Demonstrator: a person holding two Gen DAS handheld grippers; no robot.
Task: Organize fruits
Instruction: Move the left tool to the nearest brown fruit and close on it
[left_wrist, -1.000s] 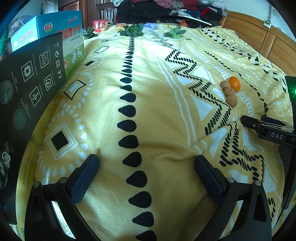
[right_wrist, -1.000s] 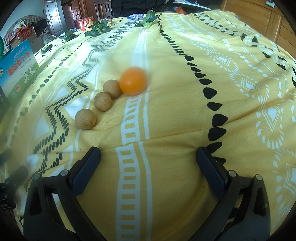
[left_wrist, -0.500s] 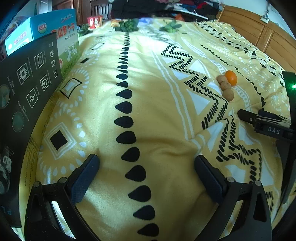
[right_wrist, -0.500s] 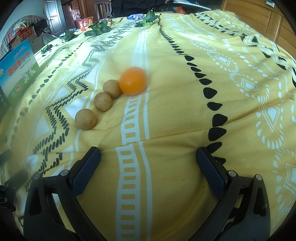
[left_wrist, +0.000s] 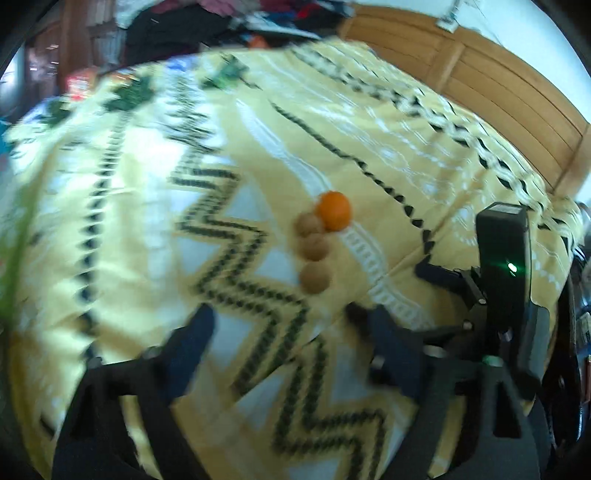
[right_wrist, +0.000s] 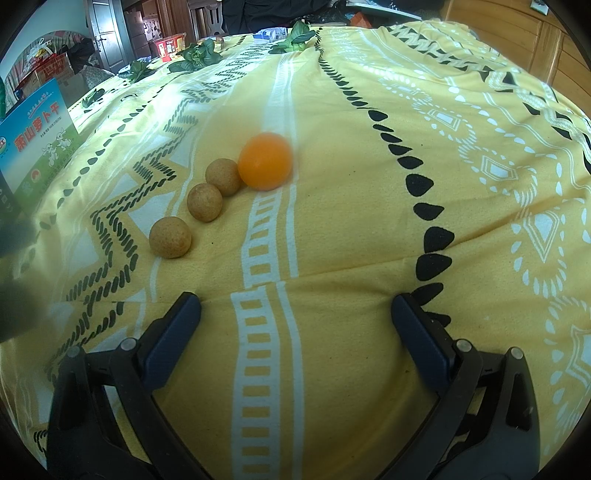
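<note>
Left gripper (left_wrist: 280, 332) in approach, jaws apart and just closing, nothing between them.
Three brown fruits (right_wrist: 204, 202) and orange fruit (right_wrist: 265, 161) lie in a touching row on the yellow bedspread (right_wrist: 369, 240), far of both grippers. Right gripper (right_wrist: 295, 317) stands wide, empty. Judged: reach step; next, centre the nearest brown fruit (left_wrist: 315, 277) between the pads before clamping.

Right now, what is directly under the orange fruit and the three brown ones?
The orange fruit and three brown fruits lie straight on the yellow patterned bedspread; no tray or bowl shows. What lies beneath the bedspread is covered.
</note>
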